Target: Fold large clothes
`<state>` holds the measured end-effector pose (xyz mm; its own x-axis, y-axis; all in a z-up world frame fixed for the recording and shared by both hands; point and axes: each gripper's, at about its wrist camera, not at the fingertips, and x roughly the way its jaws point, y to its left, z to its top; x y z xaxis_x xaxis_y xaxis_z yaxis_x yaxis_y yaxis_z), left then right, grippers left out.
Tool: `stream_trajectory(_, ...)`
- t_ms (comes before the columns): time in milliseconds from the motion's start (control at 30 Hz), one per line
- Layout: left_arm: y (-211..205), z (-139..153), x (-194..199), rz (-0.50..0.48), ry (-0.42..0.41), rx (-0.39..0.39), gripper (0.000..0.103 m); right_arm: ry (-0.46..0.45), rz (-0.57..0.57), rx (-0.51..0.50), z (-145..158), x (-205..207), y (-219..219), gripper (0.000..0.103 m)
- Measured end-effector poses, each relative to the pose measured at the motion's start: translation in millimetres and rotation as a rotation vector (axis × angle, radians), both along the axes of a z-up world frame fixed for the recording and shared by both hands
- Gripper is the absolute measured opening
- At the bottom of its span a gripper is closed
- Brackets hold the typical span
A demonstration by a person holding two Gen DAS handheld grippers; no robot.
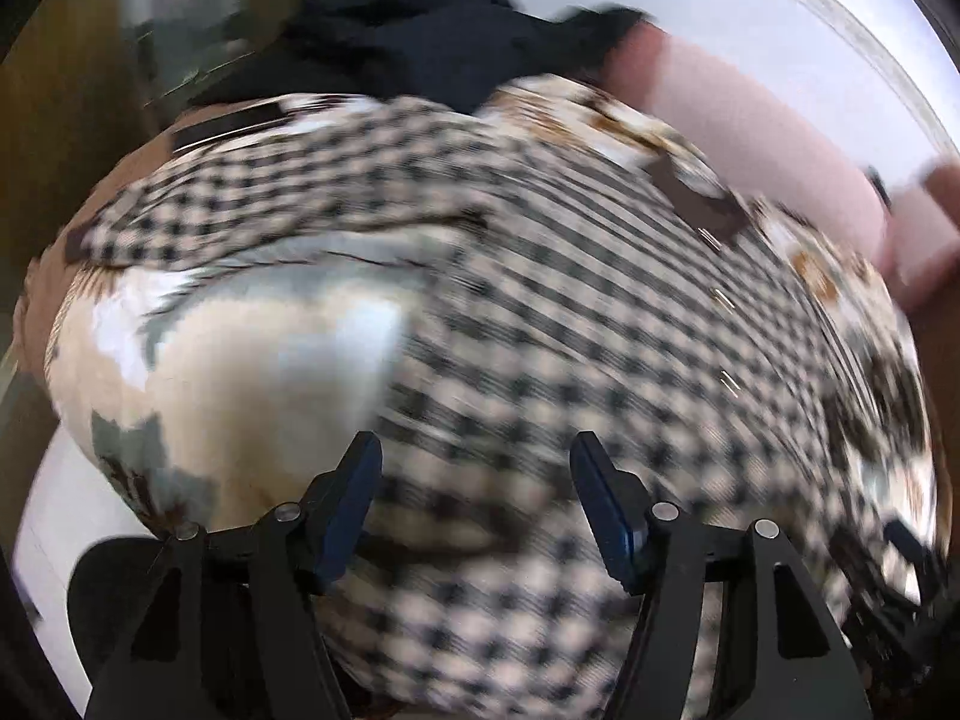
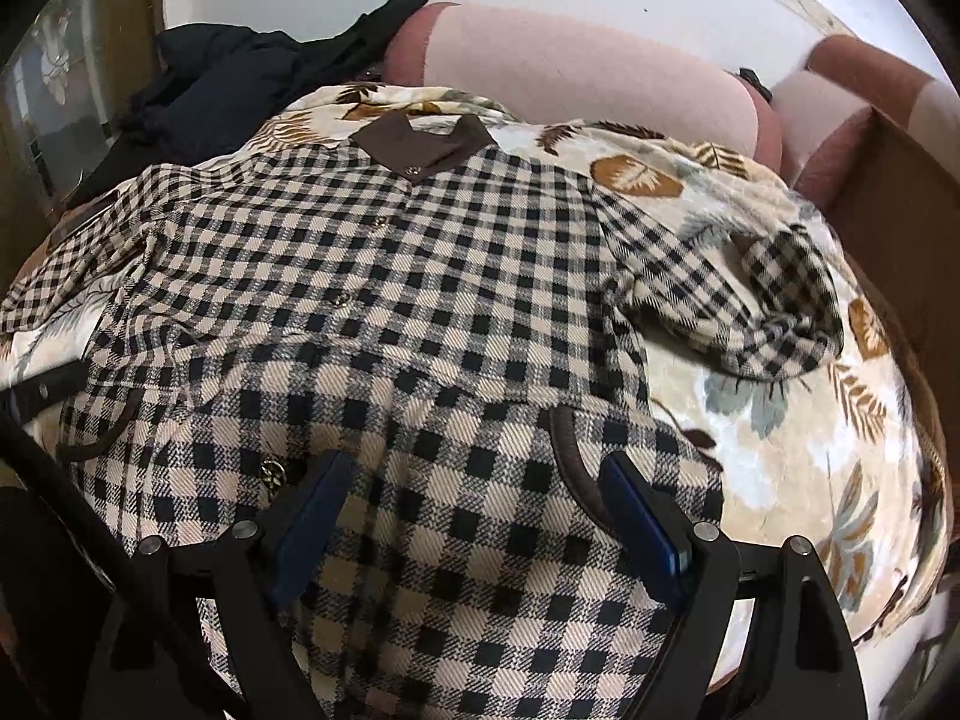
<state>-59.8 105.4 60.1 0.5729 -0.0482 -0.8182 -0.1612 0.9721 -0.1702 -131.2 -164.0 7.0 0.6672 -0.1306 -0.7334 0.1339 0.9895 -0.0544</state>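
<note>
The checked coat (image 2: 372,276) lies spread front-up on the leaf-print blanket (image 2: 780,420), collar toward the far edge. Both the left gripper (image 1: 477,474) and the right gripper (image 2: 474,492) hover with jaws apart, holding nothing. The crumpled sleeve (image 2: 762,294) near the blanket's right edge could bunch into any fold.

Even, soft daylight fills both fisheye views (edges bulge, corners go black), the left wrist view smeared throughout by motion blur, the right sharp.
</note>
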Motion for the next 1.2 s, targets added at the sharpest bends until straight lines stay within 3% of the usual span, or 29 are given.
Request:
stream_trajectory(100, 51, -13, 18, 0.115, 0.008, -0.018, 0.066, -0.003, 0.001, -0.015, 3, 3, 4, 0.089)
stream_trajectory(200, 115, -26, 36, 0.239, 0.023, -0.088, 0.066, -0.004, 0.010, -0.028, 4, 6, 9, 0.089)
stream_trajectory(333, 192, -36, 46, 0.393, -0.014, -0.248, 0.066, -0.002, 0.033, -0.053, 5, 7, 17, 0.089)
stream_trajectory(433, 233, -41, 53, 0.430, -0.060, -0.404, 0.066, 0.007, 0.049, -0.064, 3, 9, 23, 0.089)
stream_trajectory(533, 255, -39, 59, 0.461, -0.093, -0.460, 0.066, 0.013, 0.053, -0.070, 3, 11, 27, 0.089)
stream_trajectory(600, 268, -31, 61, 0.512, -0.117, -0.404, 0.065, 0.013, 0.053, -0.073, 4, 12, 28, 0.089)
stream_trajectory(667, 285, -27, 64, 0.537, -0.126, -0.360, 0.041, 0.011, 0.052, -0.077, 4, 12, 29, 0.089)
stream_trajectory(700, 292, -27, 68, 0.534, -0.110, -0.356, 0.010, 0.011, 0.051, -0.081, 4, 12, 29, 0.089)
stream_trajectory(733, 299, -27, 74, 0.514, -0.078, -0.347, 0.003, 0.012, 0.049, -0.084, 4, 12, 29, 0.089)
stream_trajectory(867, 315, -6, 79, 0.535, -0.106, -0.254, 0.003, 0.027, 0.042, -0.082, -1, 16, 29, 0.089)
stream_trajectory(1000, 326, 15, 90, 0.563, -0.129, -0.239, 0.003, 0.022, 0.047, -0.069, -1, 17, 26, 0.089)
stream_trajectory(1100, 314, 30, 99, 0.555, -0.142, -0.173, 0.003, 0.013, 0.044, -0.060, 0, 18, 21, 0.089)
stream_trajectory(1200, 280, 47, 107, 0.480, -0.173, -0.105, 0.003, 0.005, 0.033, -0.048, -1, 19, 12, 0.089)
